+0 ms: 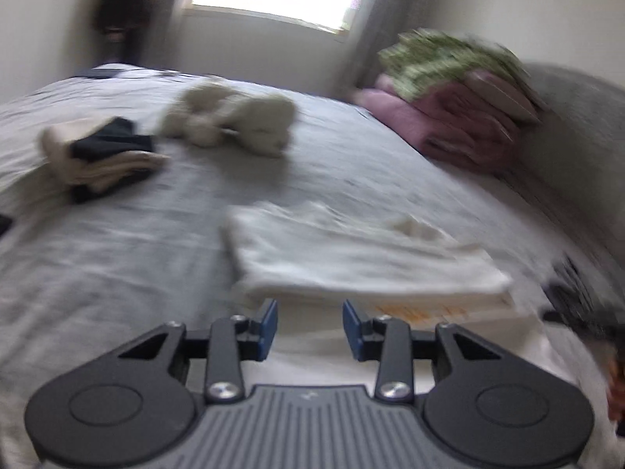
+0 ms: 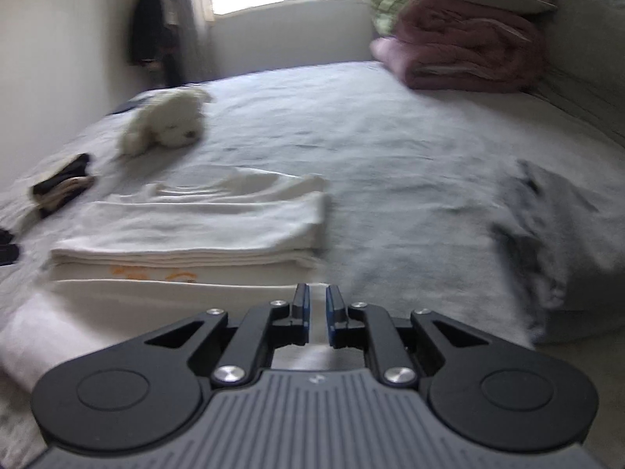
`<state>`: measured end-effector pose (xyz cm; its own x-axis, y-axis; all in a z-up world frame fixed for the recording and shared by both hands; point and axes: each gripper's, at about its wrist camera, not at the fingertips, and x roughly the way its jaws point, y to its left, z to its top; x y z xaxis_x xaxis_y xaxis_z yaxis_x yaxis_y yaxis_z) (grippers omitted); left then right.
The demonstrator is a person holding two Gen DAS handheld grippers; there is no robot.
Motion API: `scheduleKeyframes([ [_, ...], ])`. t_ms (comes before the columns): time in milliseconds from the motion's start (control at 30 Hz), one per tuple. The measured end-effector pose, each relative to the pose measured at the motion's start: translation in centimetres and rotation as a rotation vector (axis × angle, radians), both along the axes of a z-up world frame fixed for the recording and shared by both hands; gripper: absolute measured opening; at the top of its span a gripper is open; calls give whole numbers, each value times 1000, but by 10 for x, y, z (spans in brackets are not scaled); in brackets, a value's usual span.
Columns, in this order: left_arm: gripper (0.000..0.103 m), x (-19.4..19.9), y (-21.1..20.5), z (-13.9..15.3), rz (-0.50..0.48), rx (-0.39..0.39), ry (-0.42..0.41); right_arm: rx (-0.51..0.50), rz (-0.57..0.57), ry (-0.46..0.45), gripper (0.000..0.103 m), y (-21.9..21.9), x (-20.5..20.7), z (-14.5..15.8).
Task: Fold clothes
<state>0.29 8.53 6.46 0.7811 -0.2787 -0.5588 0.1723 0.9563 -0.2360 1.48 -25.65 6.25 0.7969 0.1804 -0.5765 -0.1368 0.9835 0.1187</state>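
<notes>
A white garment (image 1: pixel 351 258) lies folded in flat layers on the grey bed (image 1: pixel 117 273), with an orange print (image 1: pixel 414 310) showing at its near edge. My left gripper (image 1: pixel 310 326) hovers just in front of that edge, open, with nothing between its blue pads. In the right wrist view the same folded garment (image 2: pixel 195 226) lies ahead and to the left. My right gripper (image 2: pixel 317 301) is over the garment's near right corner, its fingers only a narrow gap apart and nothing seen pinched. Both views are blurred by motion.
A cream plush toy (image 1: pixel 234 117) and a small pile of dark and beige clothes (image 1: pixel 97 152) lie farther back on the left. Stacked pink blankets (image 2: pixel 461 51) sit at the headboard. A crumpled grey garment (image 2: pixel 547 242) lies to the right. A window is behind.
</notes>
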Motion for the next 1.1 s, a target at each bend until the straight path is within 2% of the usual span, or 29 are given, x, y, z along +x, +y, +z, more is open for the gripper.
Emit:
scheduleKeyframes([
  [67, 38, 0, -23, -7, -50, 33, 24, -1, 47, -12, 14, 15, 0, -2],
  [133, 38, 0, -45, -14, -81, 59, 47, -10, 88, 13, 14, 35, 3, -8],
  [233, 38, -2, -65, -21, -115, 102, 53, -80, 150, 28, 15, 57, 3, -15],
  [300, 38, -1, -72, -23, -113, 144, 45, -146, 153, 36, 25, 64, 3, -19],
  [333, 38, 1, -70, -25, -97, 158, 49, -149, 124, 53, 30, 58, 6, -21],
  [433, 38, 10, -53, -30, -29, 153, 79, -109, 51, 101, 31, 36, 11, -24],
  [533, 38, 15, -37, -32, 26, 173, 96, -106, 28, 115, 31, 25, 8, -24],
  [633, 38, 14, -33, -32, 31, 197, 104, -111, 33, 122, 31, 23, 6, -24],
  [767, 39, 10, -37, -26, 32, 213, 83, -82, 50, 128, 38, 25, 9, -19],
  [900, 43, 4, -57, -13, -59, 180, 24, -27, 86, 86, 39, 37, 13, -13],
  [1100, 45, 14, -91, -24, -117, 166, 58, -7, 129, 68, 39, 64, 27, -14],
])
